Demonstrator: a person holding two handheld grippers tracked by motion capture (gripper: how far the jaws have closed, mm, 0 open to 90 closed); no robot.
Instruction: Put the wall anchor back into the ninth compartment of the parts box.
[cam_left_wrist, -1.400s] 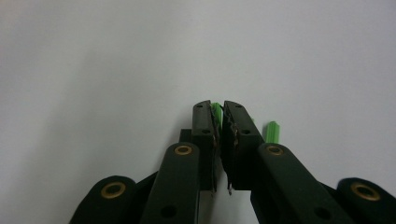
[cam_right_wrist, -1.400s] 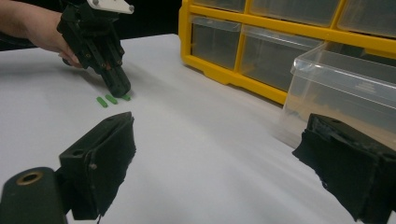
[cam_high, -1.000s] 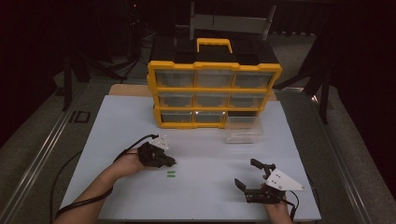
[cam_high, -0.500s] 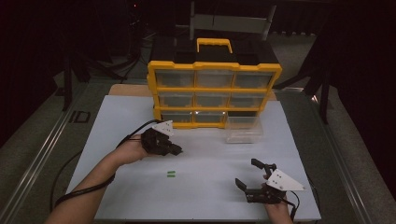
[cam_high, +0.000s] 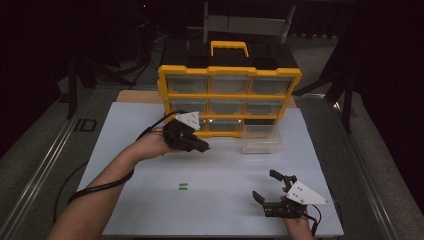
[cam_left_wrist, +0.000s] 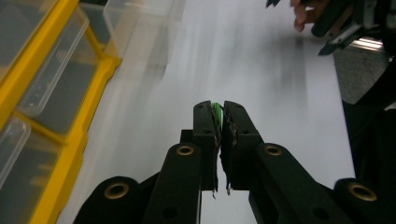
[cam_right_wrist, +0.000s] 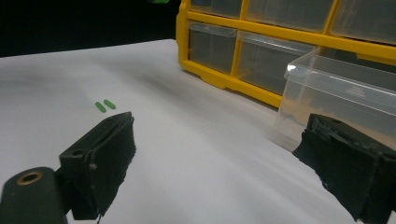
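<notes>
My left gripper (cam_high: 202, 146) hangs over the white mat (cam_high: 225, 170), just in front of the yellow drawer organizer (cam_high: 229, 100). In the left gripper view its jaws (cam_left_wrist: 219, 110) are shut on a small green piece (cam_left_wrist: 215, 111). It points toward a clear plastic drawer (cam_high: 260, 139) that stands on the mat outside the organizer. Two more small green pieces (cam_high: 183, 187) lie side by side on the mat, also seen as green pieces (cam_right_wrist: 105, 105) in the right gripper view. My right gripper (cam_high: 264, 184) rests low at the front right, open and holding nothing (cam_right_wrist: 219, 140).
The organizer (cam_right_wrist: 233, 79) has a yellow carry handle (cam_high: 229, 47) and rows of clear drawers. The loose clear drawer (cam_right_wrist: 336, 93) sits to the right of its lower row. A black cable (cam_high: 100, 187) trails from the left gripper along the forearm. Dark floor surrounds the table.
My left gripper has risen from beside the green pieces and travelled away and to the right, toward the organizer and clear drawer, with a green piece in it. The right gripper has stayed put.
</notes>
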